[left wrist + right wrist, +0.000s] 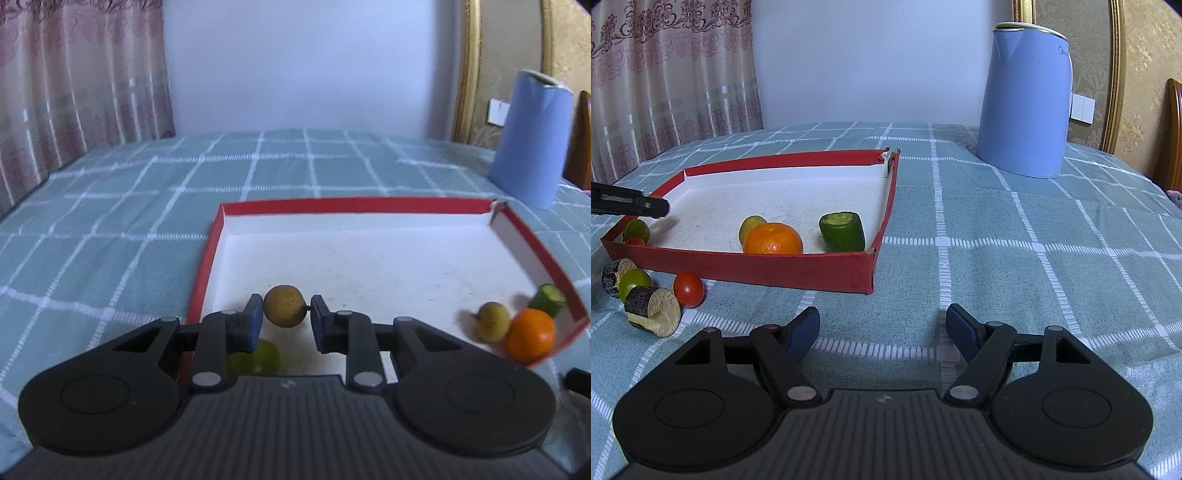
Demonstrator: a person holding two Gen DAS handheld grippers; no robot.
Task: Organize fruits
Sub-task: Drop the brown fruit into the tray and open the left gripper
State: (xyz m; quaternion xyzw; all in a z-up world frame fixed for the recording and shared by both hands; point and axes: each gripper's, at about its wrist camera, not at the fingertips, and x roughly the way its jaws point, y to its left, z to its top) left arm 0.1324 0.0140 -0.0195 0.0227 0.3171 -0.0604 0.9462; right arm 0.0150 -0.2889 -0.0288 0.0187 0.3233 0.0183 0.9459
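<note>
We carry a round tan-brown fruit (284,305), clenched in the left gripper (285,325), over the red-walled white cardboard tray's (798,271) near-left corner. Right gripper (882,334) released. Orange mandarin (773,238) already inside; red cherry tomato (688,289) remains outside.

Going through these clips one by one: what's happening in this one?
A person is sorting fruit into a red tray. The left tool is shut on a small brown fruit and holds it over the tray's near left corner. The right tool hangs open and empty over the cloth. An orange, a cucumber piece and some small fruits already lie in the tray. A cherry tomato, a green fruit and two cut pieces are not yet in it.
</note>
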